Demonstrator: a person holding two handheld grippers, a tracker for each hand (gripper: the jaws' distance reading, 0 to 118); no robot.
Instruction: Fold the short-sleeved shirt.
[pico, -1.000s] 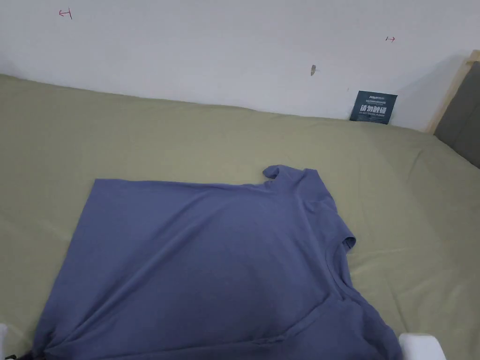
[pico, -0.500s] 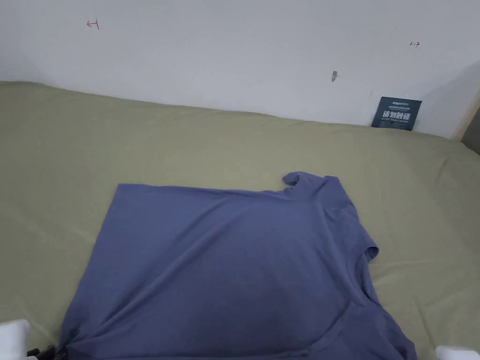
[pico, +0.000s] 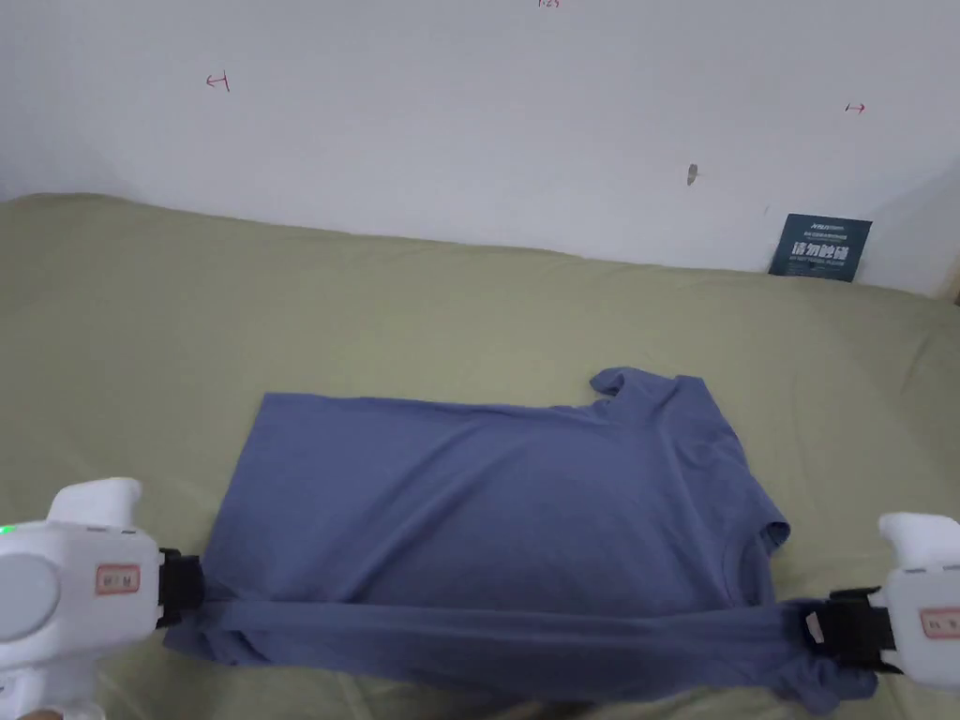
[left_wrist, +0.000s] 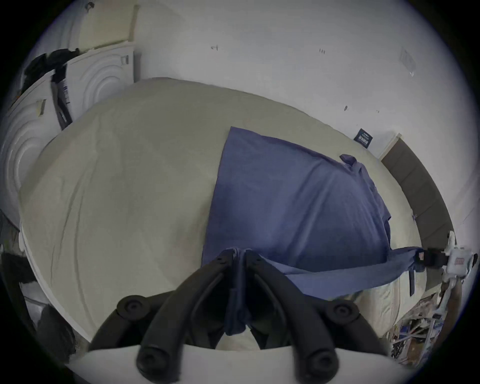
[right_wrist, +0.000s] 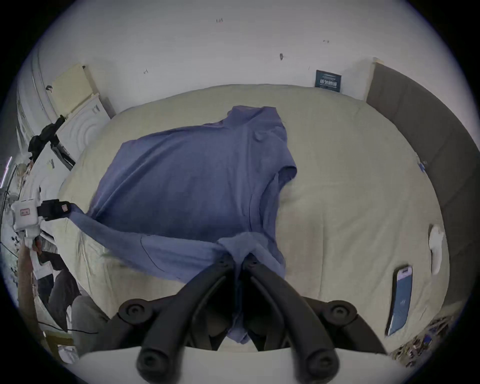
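Olive-green bed sheet (pico: 375, 309) under a white wall; blue cotton short-sleeved shirt (pico: 487, 497) spread on it. Near edge is held taut — left gripper (pico: 192, 586) and right gripper (pico: 825, 628) each clamped on cloth. First fold judged underway; next, the lifted edge is to be carried toward the far side, kept level.

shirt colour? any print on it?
Plain slate blue shirt, no print visible. Clearest in the head view, spread on the olive-green bedsheet.

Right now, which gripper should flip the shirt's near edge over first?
Neither alone. The left gripper and right gripper both pinch the shirt edge, stretched taut between them, so they should probably move together.
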